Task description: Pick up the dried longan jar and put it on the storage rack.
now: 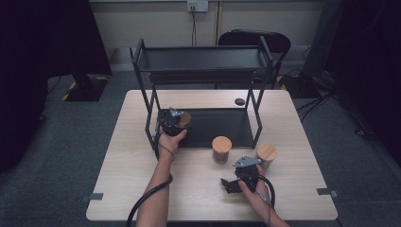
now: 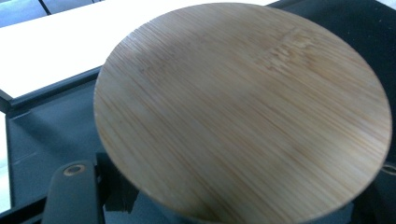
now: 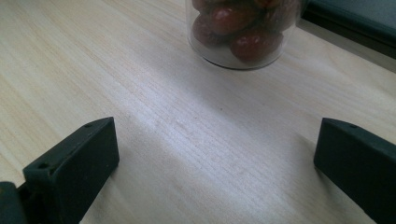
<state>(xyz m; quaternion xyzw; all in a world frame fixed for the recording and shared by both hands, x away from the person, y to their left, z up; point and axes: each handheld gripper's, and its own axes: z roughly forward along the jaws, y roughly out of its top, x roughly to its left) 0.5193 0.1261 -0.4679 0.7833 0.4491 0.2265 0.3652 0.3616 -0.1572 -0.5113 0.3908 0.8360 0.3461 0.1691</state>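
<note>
So the job here looks like moving the jars onto the bottom tray of the black two-tier metal shelf rack [image 1: 203,66] sitting at the far side of the pale wooden table [image 1: 142,189], and I'd say it's about a third done.

Jar one, a clear glass jar with a round bamboo lid [image 2: 243,112], is already over the rack's dark lower tray [image 1: 222,125], at its left end. The left gripper [image 1: 172,120] is clenched on it, jaws as tight as they go. From the left gripper view the lid is right under the camera with the tray beneath it, but I can't tell if the jar's base is actually resting on the tray yet or hanging just above it. So that one needs a let-go and a pull-back.

Two more to go: a second bamboo-lidded glass jar [image 1: 221,149] stands on the table just in front of the tray, and a third one [image 1: 266,155] sits to its right.

The right gripper [image 1: 230,184] is low over the table in front of them, jaws spread wide, nothing between them. Its own view shows a jar with reddish fruit [image 3: 243,32] ahead, so that's probably next.
</note>
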